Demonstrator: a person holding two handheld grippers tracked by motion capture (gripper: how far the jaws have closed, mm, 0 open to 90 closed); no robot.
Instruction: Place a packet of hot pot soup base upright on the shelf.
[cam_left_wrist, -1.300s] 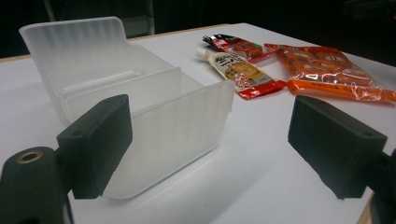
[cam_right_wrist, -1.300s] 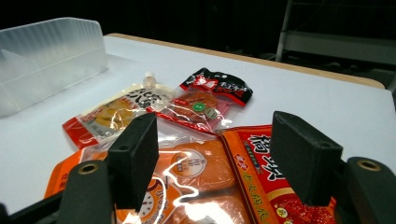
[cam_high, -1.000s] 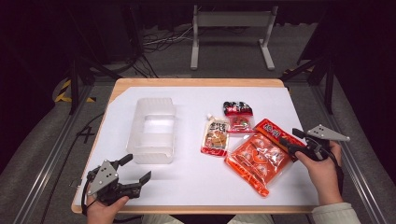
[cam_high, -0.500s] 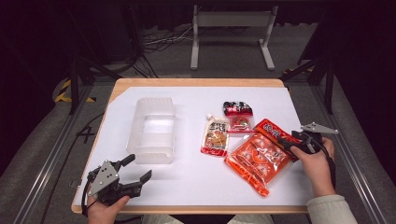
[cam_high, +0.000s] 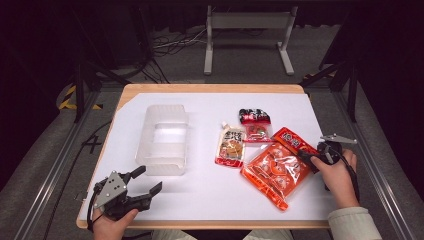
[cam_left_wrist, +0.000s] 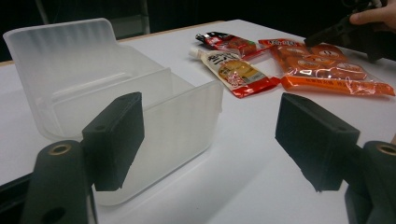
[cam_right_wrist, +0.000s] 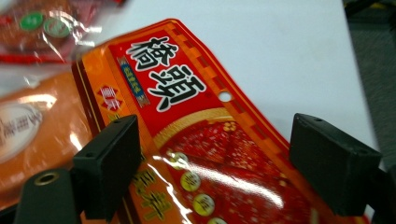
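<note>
right hand-held gripper (cam_high: 306, 159) | jaws had just been opening, wide astride red-orange sauce packet (cam_right_wrist: 205, 154), nothing gripped | packet's long axis ran diagonally | left hand-held gripper (cam_high: 148, 182) open, empty, farther away

My surface, away from what I'm working on

A frosted translucent plastic box (cam_high: 162, 142) with an inner divider stands open on the left of my white-covered wooden surface (cam_high: 210, 187), well apart from the packets. Near the middle lies a spouted pouch with a white top and red base (cam_high: 231, 147), and just beyond it a small clear packet with a black-and-red header (cam_high: 255, 125), touching or nearly so. Beyond the far edge, a grey metal stand (cam_high: 248, 30) and loose cables (cam_high: 172, 42) sit on the floor.
</note>
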